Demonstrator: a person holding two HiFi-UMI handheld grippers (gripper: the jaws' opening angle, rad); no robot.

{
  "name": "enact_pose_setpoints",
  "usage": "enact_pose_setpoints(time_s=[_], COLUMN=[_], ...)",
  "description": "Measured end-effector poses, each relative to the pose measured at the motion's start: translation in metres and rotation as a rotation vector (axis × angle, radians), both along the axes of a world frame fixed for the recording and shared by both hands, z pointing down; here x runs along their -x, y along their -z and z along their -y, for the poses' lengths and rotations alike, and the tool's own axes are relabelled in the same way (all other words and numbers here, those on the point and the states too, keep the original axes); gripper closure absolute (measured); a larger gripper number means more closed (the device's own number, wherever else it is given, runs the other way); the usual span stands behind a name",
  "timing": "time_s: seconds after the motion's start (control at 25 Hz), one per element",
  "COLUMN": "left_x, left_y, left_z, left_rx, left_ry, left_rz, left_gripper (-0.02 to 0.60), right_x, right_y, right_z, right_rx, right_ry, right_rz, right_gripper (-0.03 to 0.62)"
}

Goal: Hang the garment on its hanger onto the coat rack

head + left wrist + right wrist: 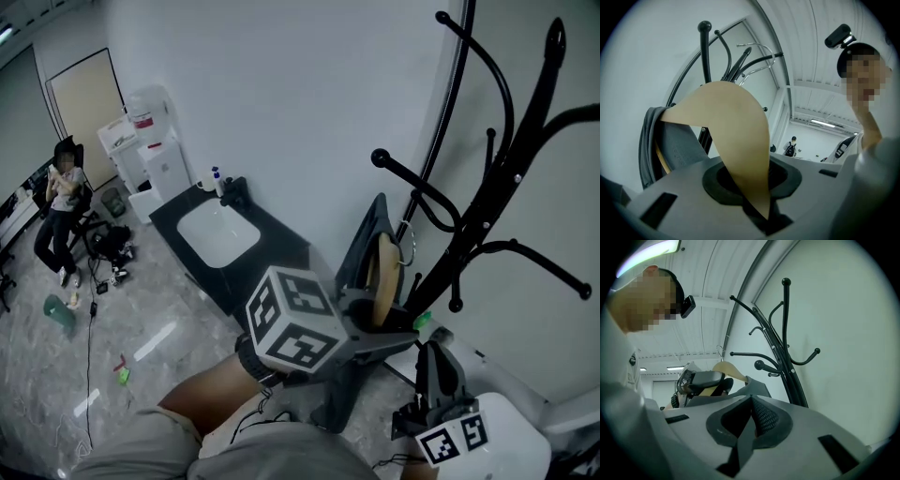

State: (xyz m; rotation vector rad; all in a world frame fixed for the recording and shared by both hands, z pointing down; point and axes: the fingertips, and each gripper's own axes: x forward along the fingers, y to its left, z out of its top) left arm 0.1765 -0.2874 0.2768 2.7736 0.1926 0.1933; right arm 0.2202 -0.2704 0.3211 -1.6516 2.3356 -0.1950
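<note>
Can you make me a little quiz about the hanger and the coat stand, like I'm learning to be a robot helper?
1. True or false: the left gripper is clamped on the wooden hanger.
2. What colour is the coat rack? A white, B black, C red.
3. Fill in: the right gripper has its jaws together and holds ____.

Key: 1 true; 2 B; 3 nothing. The grey garment rides on the hanger in the left gripper.

Two hand-held grippers (377, 317) (437, 361), one hanger (382, 272), one garment (361, 246), one coat rack (499, 187)
</note>
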Motion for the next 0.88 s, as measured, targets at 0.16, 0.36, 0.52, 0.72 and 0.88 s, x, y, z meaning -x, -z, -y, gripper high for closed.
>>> enact_pose_setpoints(time_s=[0.16,0.36,0.52,0.72,0.88], left_x=[-0.015,-0.029,-0.037,-0.046,-0.049], left_y=[0.008,0.017,0.016,0.001,-0.011], left_z=[0.015,0.034,0.057,0.065,0.074], left_rx=[-0.009,0.005,0.044,0.093,0.128], left_ry=[-0.075,-0.121,-0.122,-0.110,-0.089], left_rz=[0.008,0.007,-0.003,-0.001,-0.009], left_gripper=[0.485,0.482,0.482,0.483,0.482], right_x=[-0.006,-0.009,-0.011,-0.018,-0.018], right_y=[0.005,0.012,0.012,0.011,0.006], right_z=[0.008,0.006,0.009,0.007,0.009], right_rx=[-0.022,-0.044,-0.049,-0.032,-0.019], right_ry=[-0.046,-0.091,-0.111,-0.134,-0.140], right_rz=[0.004,0.000,-0.001,0.000,0.003], right_gripper=[0.579,0.579,0.579,0.579,0.579])
